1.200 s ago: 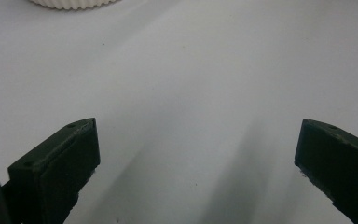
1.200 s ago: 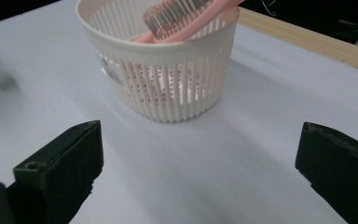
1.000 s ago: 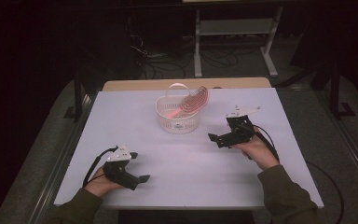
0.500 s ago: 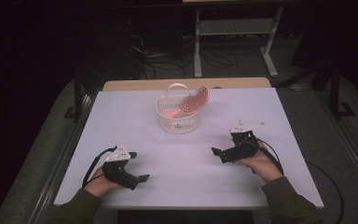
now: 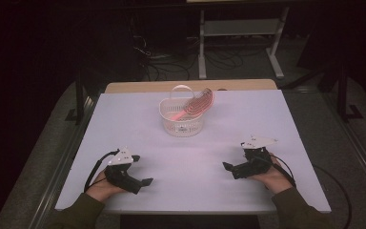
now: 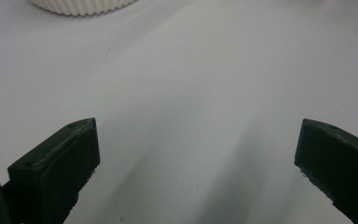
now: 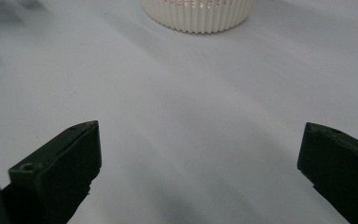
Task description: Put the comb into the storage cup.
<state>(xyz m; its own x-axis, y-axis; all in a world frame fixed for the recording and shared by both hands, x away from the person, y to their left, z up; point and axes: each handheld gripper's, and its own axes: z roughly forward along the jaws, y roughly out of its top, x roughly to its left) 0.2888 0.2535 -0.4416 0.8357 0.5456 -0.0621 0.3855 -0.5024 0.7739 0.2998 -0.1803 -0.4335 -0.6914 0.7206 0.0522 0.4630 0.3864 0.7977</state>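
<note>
Both grippers are held low over the white tabletop (image 5: 133, 124), left gripper (image 5: 145, 182) and right gripper (image 5: 227, 166) spread wide, empty. White basket (image 5: 183, 123) holds what looks like a pink hairbrush (image 5: 194, 106).

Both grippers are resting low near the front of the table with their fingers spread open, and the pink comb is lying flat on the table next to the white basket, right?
Not quite. The pink comb is not on the table: it sits in the white basket, leaning out over its rim, as the high view shows. The rest holds: the left gripper and right gripper are low near the front edge, fingers spread open.
</note>
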